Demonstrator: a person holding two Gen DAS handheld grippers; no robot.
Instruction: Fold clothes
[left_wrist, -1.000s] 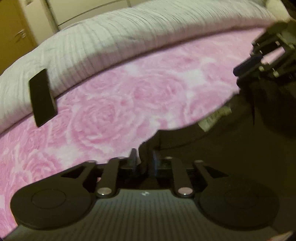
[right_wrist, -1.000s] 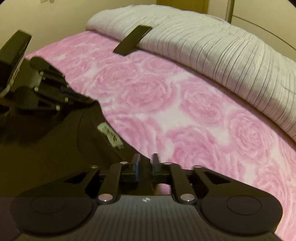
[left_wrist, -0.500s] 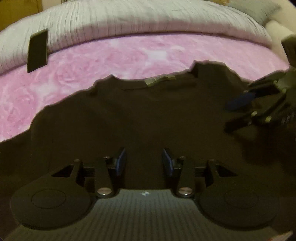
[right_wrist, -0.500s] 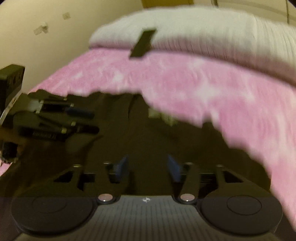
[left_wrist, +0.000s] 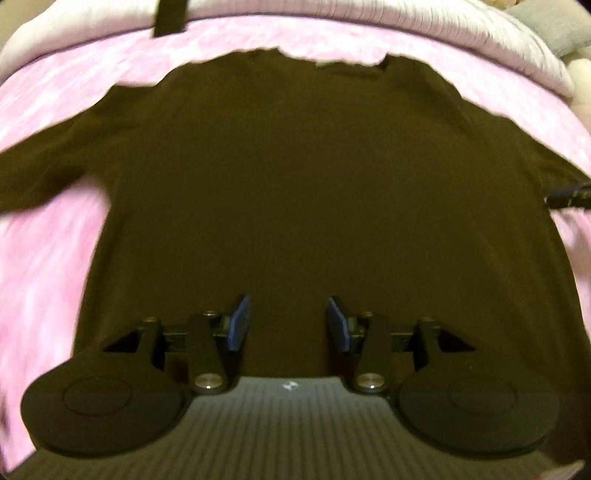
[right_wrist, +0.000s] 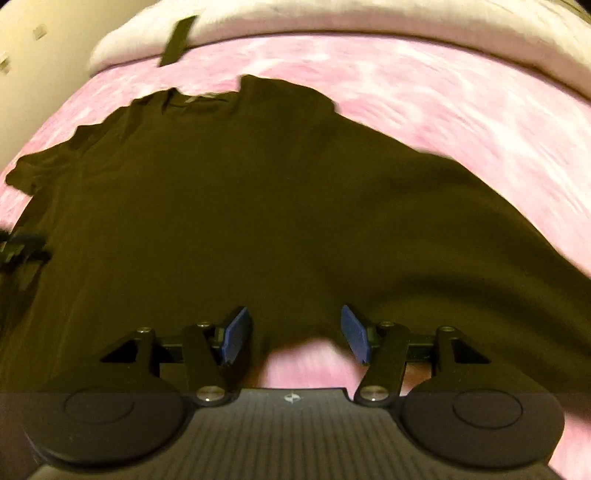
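Observation:
A dark T-shirt (left_wrist: 295, 184) lies spread flat on the pink rose bedspread (left_wrist: 48, 240), collar at the far end and sleeves out to the sides. My left gripper (left_wrist: 288, 325) hovers over the shirt's lower body. Its jaws are opening, and the blue pads (left_wrist: 238, 323) stand apart with nothing held. My right gripper (right_wrist: 297, 332) is over the shirt (right_wrist: 258, 203) at its near hem, where the bedspread (right_wrist: 303, 354) shows through. Its jaws are opening too, with nothing gripped. Each gripper shows at the other view's edge: the right gripper (left_wrist: 569, 195) and the left gripper (right_wrist: 22, 247).
A white ribbed duvet (left_wrist: 369, 22) is bunched along the far side of the bed, with a flat black object (left_wrist: 170, 18) lying on its edge. A grey pillow (left_wrist: 550, 22) sits at the far right. In the right wrist view a beige wall (right_wrist: 37, 74) stands at the left.
A second ago both grippers were nearly shut at the shirt's collar end. They have let go, opened and drawn back towards the hem. The shirt now lies flat.

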